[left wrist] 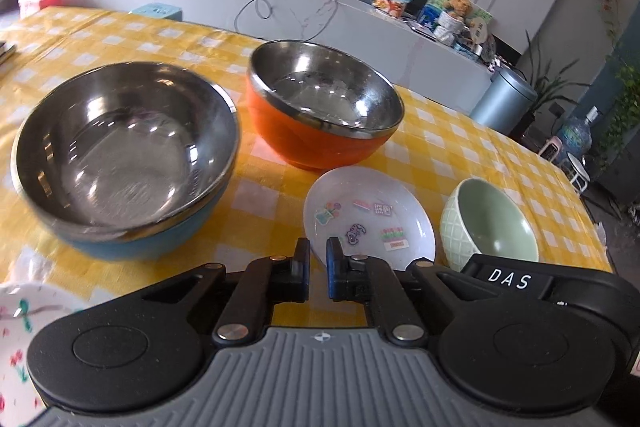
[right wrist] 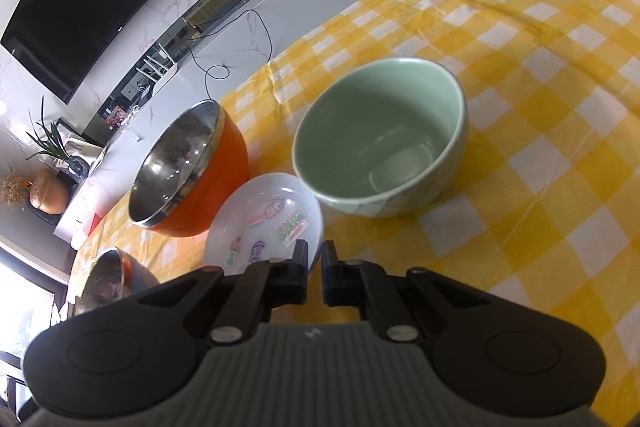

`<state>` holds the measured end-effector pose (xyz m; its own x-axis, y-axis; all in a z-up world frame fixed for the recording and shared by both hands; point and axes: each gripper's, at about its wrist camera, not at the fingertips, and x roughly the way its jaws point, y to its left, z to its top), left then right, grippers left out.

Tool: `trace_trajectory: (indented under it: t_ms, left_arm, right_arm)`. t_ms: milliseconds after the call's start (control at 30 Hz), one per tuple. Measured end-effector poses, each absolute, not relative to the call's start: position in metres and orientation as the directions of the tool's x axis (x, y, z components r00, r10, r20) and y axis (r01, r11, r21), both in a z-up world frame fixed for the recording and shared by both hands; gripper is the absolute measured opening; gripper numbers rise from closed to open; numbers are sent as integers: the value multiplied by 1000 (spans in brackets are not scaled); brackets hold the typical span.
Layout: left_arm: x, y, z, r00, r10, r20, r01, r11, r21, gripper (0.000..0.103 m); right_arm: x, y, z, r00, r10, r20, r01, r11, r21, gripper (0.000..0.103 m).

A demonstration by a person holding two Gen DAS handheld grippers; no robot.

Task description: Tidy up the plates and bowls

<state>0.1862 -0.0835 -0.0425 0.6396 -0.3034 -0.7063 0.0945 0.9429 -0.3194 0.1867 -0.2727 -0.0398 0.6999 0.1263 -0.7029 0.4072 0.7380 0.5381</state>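
From the left wrist view, the left gripper [left wrist: 318, 255] has its jaws drawn almost together with nothing held between them, poised over the near edge of a small white plate [left wrist: 370, 223] with stickers, on the yellow checked tablecloth [left wrist: 480, 155]; a steel bowl with a blue outside [left wrist: 124, 155] sits to the left, an orange bowl [left wrist: 320, 103] farther back, and a pale green bowl [left wrist: 490, 223] just right of the plate. From the right wrist view, the right gripper [right wrist: 315, 257] is likewise closed and empty over the near rim of the same white plate [right wrist: 264, 219], with the green bowl [right wrist: 380, 139] beyond it to the right, the orange bowl [right wrist: 188, 167] to the left, and the blue-sided bowl [right wrist: 108, 275] at the far left edge.
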Motion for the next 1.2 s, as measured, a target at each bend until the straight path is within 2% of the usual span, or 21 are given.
trace_trajectory:
  t_ms: [433, 867, 1200]
  left_arm:
    - [141, -56, -17, 616, -277, -737, 18, 941, -338, 6]
    - [87, -7, 8, 618, -243, -748, -9, 949, -316, 6]
    - [61, 43, 6, 601, -212, -770, -83, 942, -325, 6]
  right_arm:
    - [139, -255, -23, 660, 215, -720, 364, 747, 556, 4]
    - [84, -214, 3, 695, 303, -652, 201, 789, 581, 3]
    - [64, -169, 3, 672, 386, -631, 93, 802, 590, 3]
